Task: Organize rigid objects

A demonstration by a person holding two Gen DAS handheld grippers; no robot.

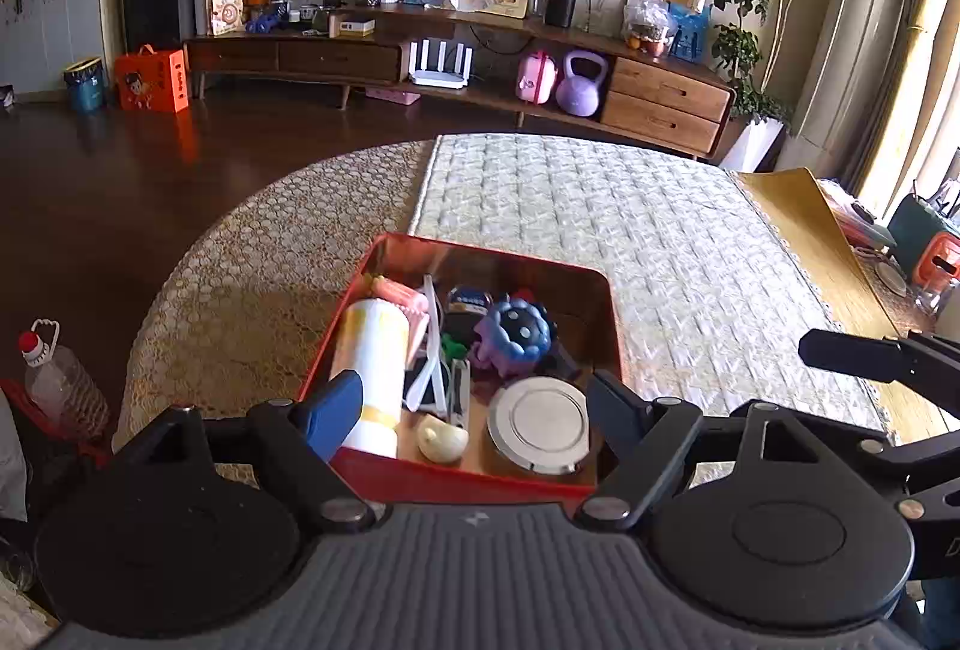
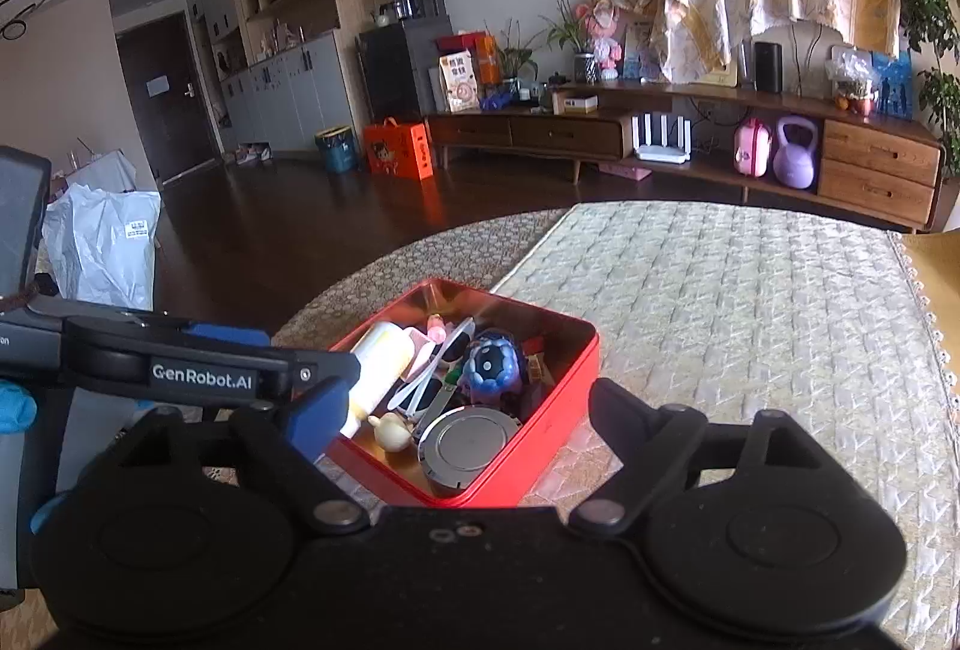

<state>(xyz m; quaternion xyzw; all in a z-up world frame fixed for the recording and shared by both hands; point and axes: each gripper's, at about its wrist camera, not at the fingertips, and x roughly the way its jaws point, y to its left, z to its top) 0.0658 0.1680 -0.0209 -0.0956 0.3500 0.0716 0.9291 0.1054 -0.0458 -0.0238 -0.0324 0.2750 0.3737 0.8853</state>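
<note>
Red tin: on tabletop, packed with bottle, metal disc, spiky ball.
Handling: stiff, slick walls, probably heavy; take opposite rims.
Left gripper: spread, empty.
Right gripper: spread, empty.

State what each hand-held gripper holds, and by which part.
Nothing. The left hand-held gripper and right hand-held gripper are both open and empty above the red tin.

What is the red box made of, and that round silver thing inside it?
The red box looks like painted metal: thin walls, and a shiny coppery inside that mirrors the light. The round silver thing looks like brushed or polished metal, with ring-shaped glints, though it might be chromed plastic.
</note>
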